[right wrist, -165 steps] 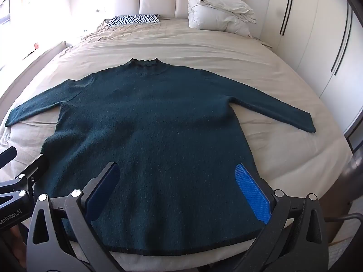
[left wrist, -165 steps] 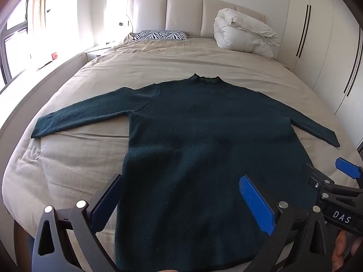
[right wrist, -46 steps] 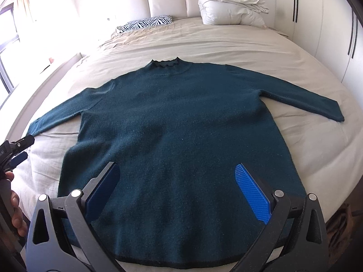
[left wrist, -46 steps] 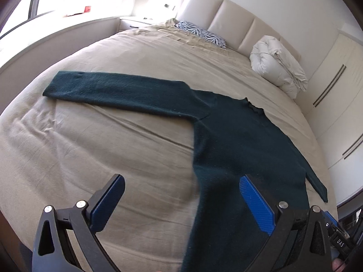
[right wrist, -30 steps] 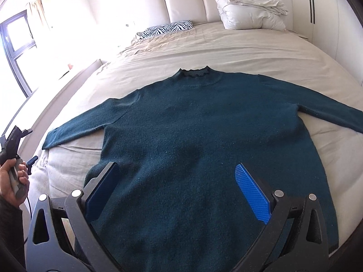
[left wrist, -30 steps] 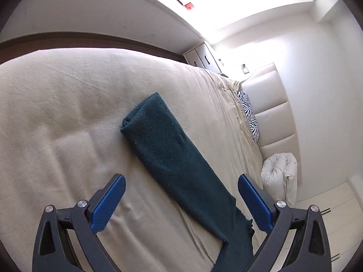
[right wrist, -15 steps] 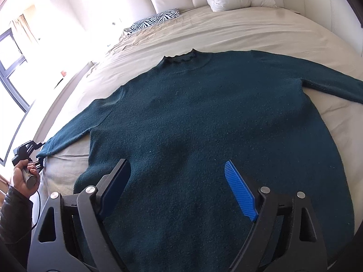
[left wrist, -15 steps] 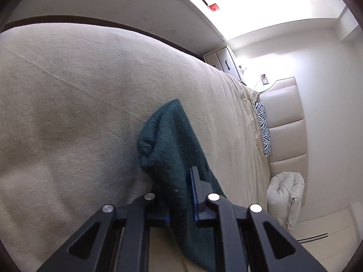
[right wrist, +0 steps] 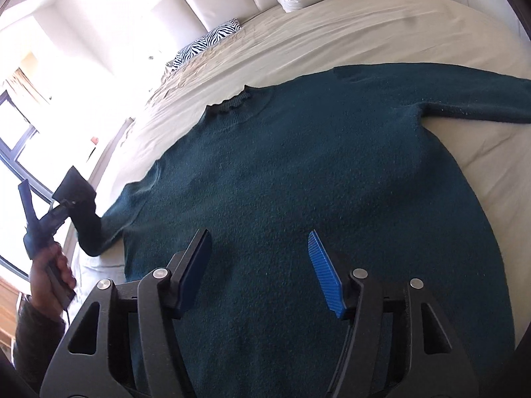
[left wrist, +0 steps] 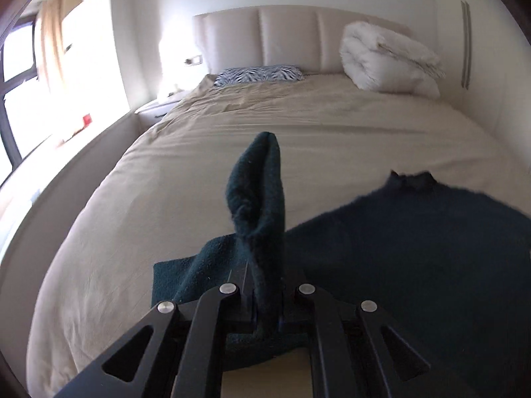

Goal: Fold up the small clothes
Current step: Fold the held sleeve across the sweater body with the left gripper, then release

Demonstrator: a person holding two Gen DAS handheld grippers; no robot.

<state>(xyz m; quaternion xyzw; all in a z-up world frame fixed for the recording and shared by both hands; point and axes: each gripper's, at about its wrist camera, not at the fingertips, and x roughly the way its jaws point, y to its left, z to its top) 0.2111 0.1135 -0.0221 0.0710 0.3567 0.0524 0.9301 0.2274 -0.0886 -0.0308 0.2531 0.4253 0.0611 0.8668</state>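
Your left tool (left wrist: pixel 265 301) is pressed together on the cuff of the sweater's sleeve (left wrist: pixel 257 205) and holds it lifted above the bed (left wrist: pixel 139 219). The dark green sweater (right wrist: pixel 315 182) lies flat on the beige bed cover, with its collar (right wrist: pixel 229 104) toward the headboard (left wrist: pixel 282 39) and the other sleeve (right wrist: pixel 464 93) stretched out flat. Your right tool (right wrist: pixel 260 272) hangs above the lower part of the sweater, its blue pads (right wrist: pixel 323 273) spread apart and holding nothing.
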